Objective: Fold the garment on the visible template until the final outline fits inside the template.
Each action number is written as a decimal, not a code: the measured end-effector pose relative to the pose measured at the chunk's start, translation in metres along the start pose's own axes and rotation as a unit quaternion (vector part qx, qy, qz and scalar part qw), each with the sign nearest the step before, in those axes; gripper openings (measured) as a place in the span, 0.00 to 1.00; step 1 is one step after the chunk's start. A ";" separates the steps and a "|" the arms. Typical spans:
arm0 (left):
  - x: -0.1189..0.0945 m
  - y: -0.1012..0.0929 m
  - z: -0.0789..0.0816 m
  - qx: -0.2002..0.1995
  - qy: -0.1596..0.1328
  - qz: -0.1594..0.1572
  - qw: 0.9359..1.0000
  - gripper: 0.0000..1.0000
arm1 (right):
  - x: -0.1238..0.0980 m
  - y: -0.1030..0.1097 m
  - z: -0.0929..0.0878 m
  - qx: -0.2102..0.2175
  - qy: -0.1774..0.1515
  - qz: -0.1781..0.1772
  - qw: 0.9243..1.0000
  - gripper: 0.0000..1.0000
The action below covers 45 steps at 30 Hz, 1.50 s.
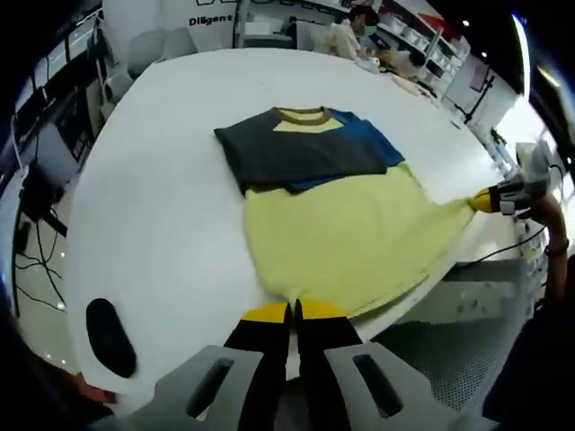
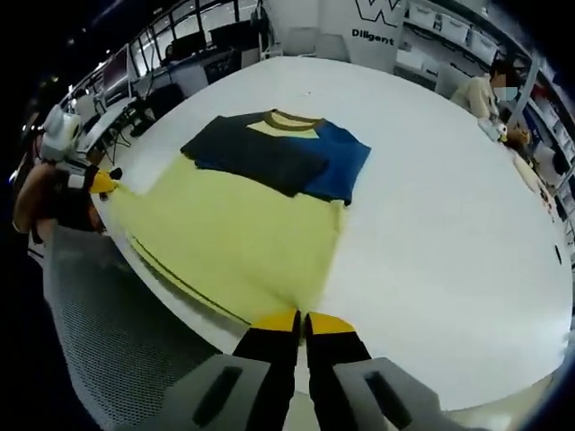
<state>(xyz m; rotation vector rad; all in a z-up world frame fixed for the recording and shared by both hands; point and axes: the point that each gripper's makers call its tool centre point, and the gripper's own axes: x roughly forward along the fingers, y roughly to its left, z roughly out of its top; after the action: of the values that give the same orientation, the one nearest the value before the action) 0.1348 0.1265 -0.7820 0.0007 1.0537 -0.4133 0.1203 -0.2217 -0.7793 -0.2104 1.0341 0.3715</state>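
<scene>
Your fingers on the left gripper are pressed together on the yellow hem of the garment, pinching the cloth at the near edge of the white worktop. Your right gripper does the same: its yellow-tipped fingers are closed on the hem at another corner, with a fold of fabric gathered between them.

The garment lies flat on the worktop, neck end away from you. Its lower body is pale yellow and spread towards the worktop's edge, where part of the hem hangs just over it. Both sleeves are folded in across the chest: a dark grey sleeve lies on top, and a blue sleeve shows beneath it on one side. A brown collar rims the neck opening.

In the left gripper view your other gripper appears at the right, its yellow tip touching the stretched corner of the hem. In the right gripper view the left gripper shows at the left edge, holding the opposite corner.

A dark oval mark sits on the worktop near the left gripper. A seated person is at the far side of the room.
</scene>
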 end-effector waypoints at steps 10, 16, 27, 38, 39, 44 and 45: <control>0.000 0.011 0.040 0.005 -0.036 0.011 0.999 0.01 | -0.005 -0.015 0.047 0.019 -0.066 -0.017 0.997 0.00; -0.001 0.017 0.063 0.001 -0.061 0.015 0.998 0.00 | -0.005 -0.020 0.070 0.008 -0.079 -0.025 0.997 0.00; -0.001 0.029 0.127 0.008 -0.118 0.030 0.992 0.00 | -0.003 -0.040 0.125 0.005 -0.121 -0.053 0.991 0.00; 0.012 0.044 0.172 0.009 -0.138 0.040 0.990 0.00 | 0.004 -0.054 0.166 0.013 -0.147 -0.060 0.987 0.00; 0.014 0.045 0.175 0.011 -0.142 0.042 0.989 0.00 | 0.005 -0.056 0.168 0.015 -0.149 -0.060 0.987 0.00; 0.029 0.055 0.190 0.016 -0.145 0.057 0.988 0.00 | 0.014 -0.062 0.183 0.025 -0.157 -0.054 0.986 0.00; 0.031 0.055 0.191 0.016 -0.145 0.057 0.988 0.00 | 0.017 -0.063 0.186 0.026 -0.159 -0.053 0.986 0.00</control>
<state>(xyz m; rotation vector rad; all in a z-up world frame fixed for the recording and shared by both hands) 0.3268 0.1299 -0.7228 0.0288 0.7569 -0.3144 0.3007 -0.2127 -0.7012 -0.1526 0.7141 0.2700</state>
